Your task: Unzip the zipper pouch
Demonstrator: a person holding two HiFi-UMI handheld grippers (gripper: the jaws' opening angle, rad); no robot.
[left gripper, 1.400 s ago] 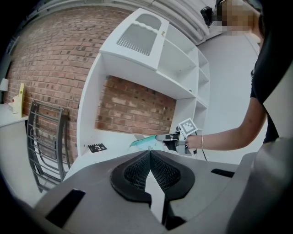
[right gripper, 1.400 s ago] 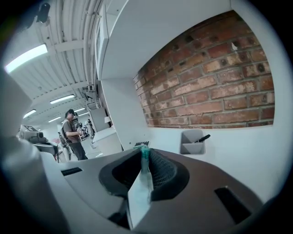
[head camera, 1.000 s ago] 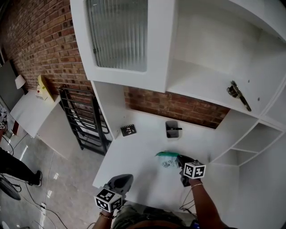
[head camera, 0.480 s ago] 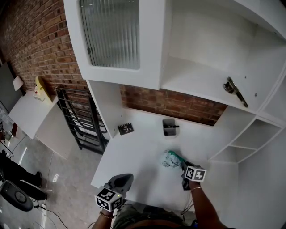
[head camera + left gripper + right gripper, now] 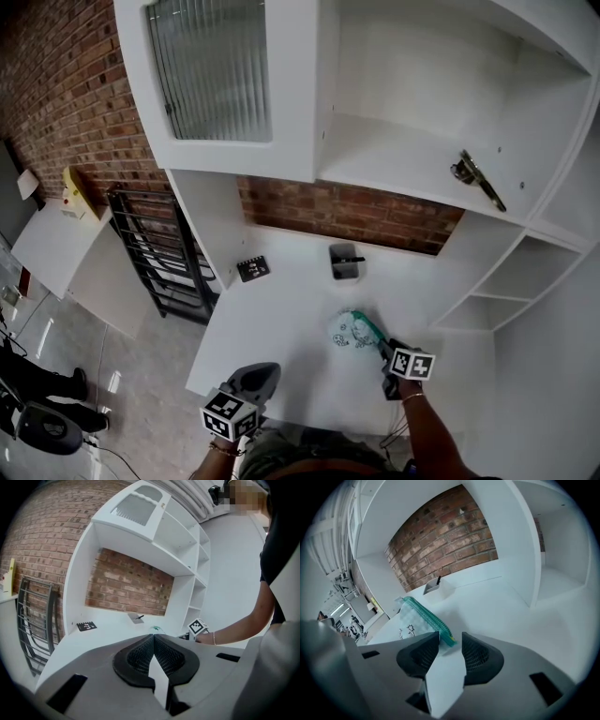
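Two grippers are over the white desk [image 5: 281,328]. The right gripper [image 5: 451,639] is slightly open, its jaws having just been opening. The near end of the teal zipper [image 5: 430,617] lies in the gap at their tips, close to the left-hand pad, and neither pad presses on it. The rest of the zipper pouch [image 5: 410,620] lies flat ahead of this gripper and to its left. Farther ahead, a small grey tray [image 5: 344,262] holding a dark pen [image 5: 352,260] stands before the brick wall [image 5: 347,216].

The left gripper [image 5: 153,637] is fully closed on nothing, at the desk's near edge. The pouch is well ahead to its right. A black marker card [image 5: 251,269] lies ahead to its left, with a black rack [image 5: 155,253] beyond.
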